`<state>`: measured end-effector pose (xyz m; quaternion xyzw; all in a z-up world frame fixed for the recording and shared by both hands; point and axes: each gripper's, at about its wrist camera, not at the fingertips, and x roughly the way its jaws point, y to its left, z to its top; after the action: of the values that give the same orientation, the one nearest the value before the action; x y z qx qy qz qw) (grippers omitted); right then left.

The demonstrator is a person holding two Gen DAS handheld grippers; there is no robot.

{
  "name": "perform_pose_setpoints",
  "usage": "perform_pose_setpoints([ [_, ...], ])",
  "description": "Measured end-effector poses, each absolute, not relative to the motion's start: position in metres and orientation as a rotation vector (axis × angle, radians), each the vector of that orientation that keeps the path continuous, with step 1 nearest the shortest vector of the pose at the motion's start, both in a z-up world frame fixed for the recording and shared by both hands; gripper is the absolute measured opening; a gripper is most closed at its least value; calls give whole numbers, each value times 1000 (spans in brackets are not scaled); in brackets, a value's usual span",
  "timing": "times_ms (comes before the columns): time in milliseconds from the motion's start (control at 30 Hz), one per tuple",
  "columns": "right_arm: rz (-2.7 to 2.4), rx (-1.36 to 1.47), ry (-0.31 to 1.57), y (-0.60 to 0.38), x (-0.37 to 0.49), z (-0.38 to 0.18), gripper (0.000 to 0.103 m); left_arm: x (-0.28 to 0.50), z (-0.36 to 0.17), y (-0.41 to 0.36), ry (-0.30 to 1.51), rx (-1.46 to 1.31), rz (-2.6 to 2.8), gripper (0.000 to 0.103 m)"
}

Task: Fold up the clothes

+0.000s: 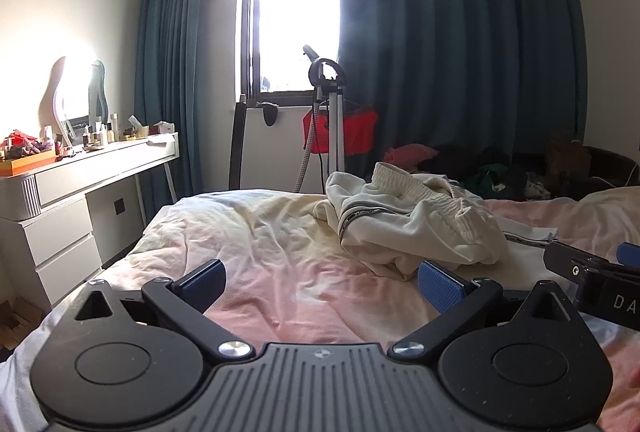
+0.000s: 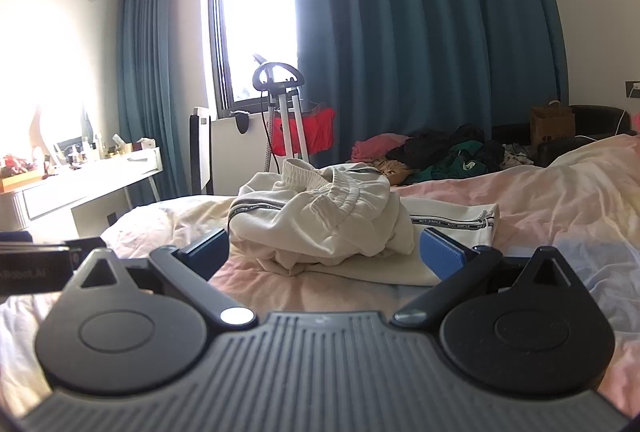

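A crumpled cream garment point(image 1: 412, 224) with an elastic waistband and a dark printed side stripe lies in a heap on the pink and cream bedsheet point(image 1: 260, 240). My left gripper point(image 1: 322, 282) is open and empty, low over the sheet, with the heap just ahead to its right. In the right wrist view the same garment point(image 2: 324, 224) lies straight ahead. My right gripper point(image 2: 326, 254) is open and empty, its blue pads on either side of the heap's near edge without touching it. The right gripper also shows at the right edge of the left wrist view point(image 1: 596, 272).
A white dressing table point(image 1: 88, 172) with bottles and a mirror stands at the left. A garment steamer stand point(image 1: 330, 112) with a red item is by the window. A pile of dark, green and pink clothes point(image 2: 436, 152) and a cardboard box point(image 2: 552, 126) lie beyond the bed.
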<state>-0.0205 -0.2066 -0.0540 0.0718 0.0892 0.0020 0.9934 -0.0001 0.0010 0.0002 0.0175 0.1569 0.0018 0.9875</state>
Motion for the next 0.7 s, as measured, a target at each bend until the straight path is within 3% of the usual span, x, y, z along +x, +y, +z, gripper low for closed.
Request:
perform_pose_setpoints([
  [700,7,129,176,-206,-22,-53,103,-1,-4,4,303,33,24,103],
])
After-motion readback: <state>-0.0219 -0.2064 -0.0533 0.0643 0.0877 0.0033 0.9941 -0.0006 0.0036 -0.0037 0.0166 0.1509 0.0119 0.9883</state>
